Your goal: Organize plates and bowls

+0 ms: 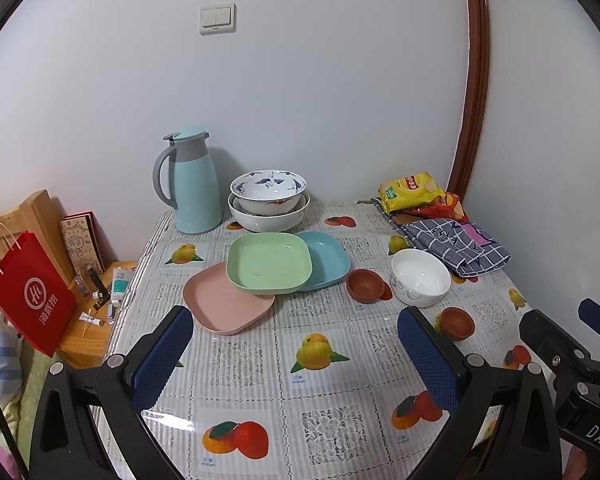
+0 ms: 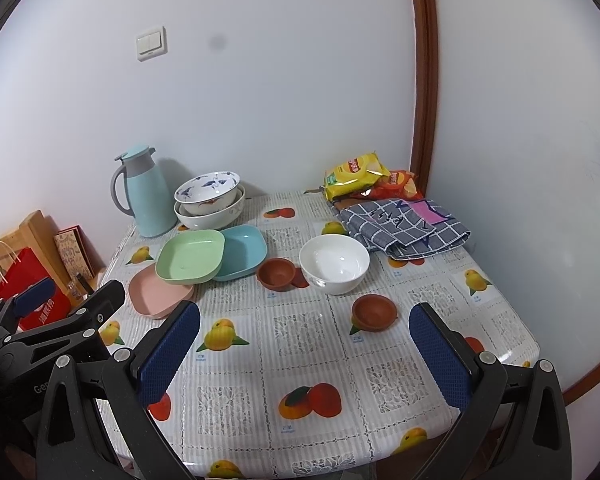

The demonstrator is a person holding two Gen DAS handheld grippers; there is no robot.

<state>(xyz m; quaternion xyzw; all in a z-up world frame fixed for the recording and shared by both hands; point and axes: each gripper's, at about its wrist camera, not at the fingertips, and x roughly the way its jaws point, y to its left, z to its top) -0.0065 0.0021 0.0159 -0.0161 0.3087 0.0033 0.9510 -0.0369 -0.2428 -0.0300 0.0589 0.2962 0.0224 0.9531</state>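
Both grippers hover with jaws spread wide, holding nothing: the left gripper (image 1: 296, 354) and right gripper (image 2: 305, 350) show blue, cross-hatched rubber pads on black frames above the glossy fruit-print tablecloth (image 1: 320, 400). Nearest sits a small brown clay bowl (image 2: 374, 312), then a second clay bowl (image 2: 277, 274) just beside a smooth white bowl (image 2: 334, 263). Left of these, three rounded-square plates overlap: pink plate (image 1: 224, 304), green plate (image 1: 269, 263), blue plate (image 1: 326, 258). Farthest, two nested porcelain bowls (image 1: 269, 200) stand beside a pale-blue jug (image 1: 192, 184).
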